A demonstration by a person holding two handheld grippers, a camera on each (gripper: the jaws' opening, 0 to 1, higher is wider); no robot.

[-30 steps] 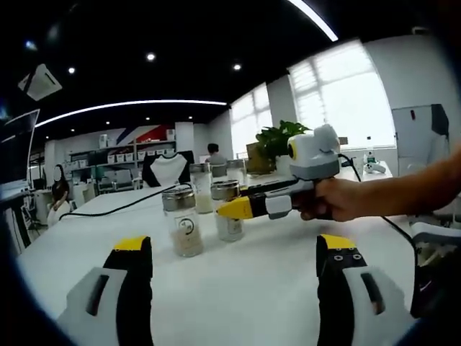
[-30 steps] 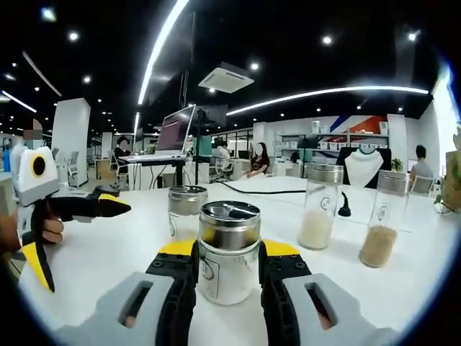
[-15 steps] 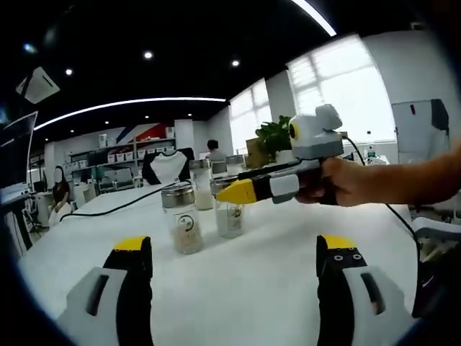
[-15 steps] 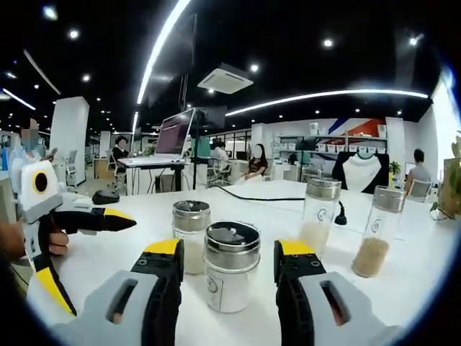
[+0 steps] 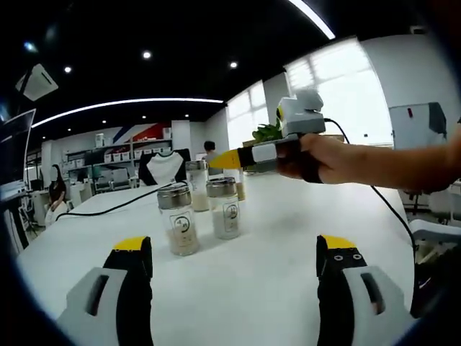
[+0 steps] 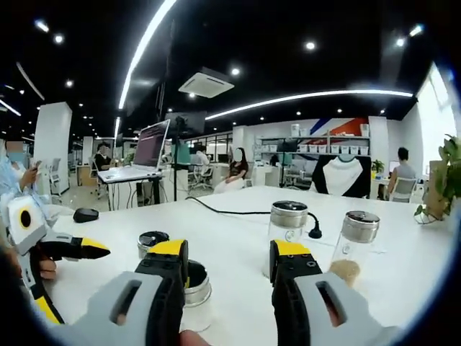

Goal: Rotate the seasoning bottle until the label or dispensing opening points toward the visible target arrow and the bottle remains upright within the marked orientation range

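In the left gripper view, two seasoning bottles with steel lids stand upright side by side on the white table [image 5: 274,259]: one [image 5: 178,220] on the left and one [image 5: 225,209] on the right, its label facing me. My left gripper [image 5: 234,249] is open over bare table short of them. My right gripper [image 5: 225,160], held by a hand, hovers above and behind the bottles. In the right gripper view my right gripper [image 6: 229,252] is open, with a steel-lidded bottle [image 6: 196,287] low behind its left jaw and apart from it. The left gripper [image 6: 68,280] stands open at the left.
Two more bottles [image 6: 288,223] [image 6: 356,238] stand farther back, and another lid [image 6: 153,241] shows by my left jaw. A black cable [image 6: 230,211] crosses the table toward a black stand with a white bust [image 6: 344,175]. A plant [image 6: 443,173] is at the right; people sit at desks behind.
My right gripper has opened, let go of the steel-lidded bottle and lifted up and away from it. The bottle stays upright on the table. My left gripper has held still.
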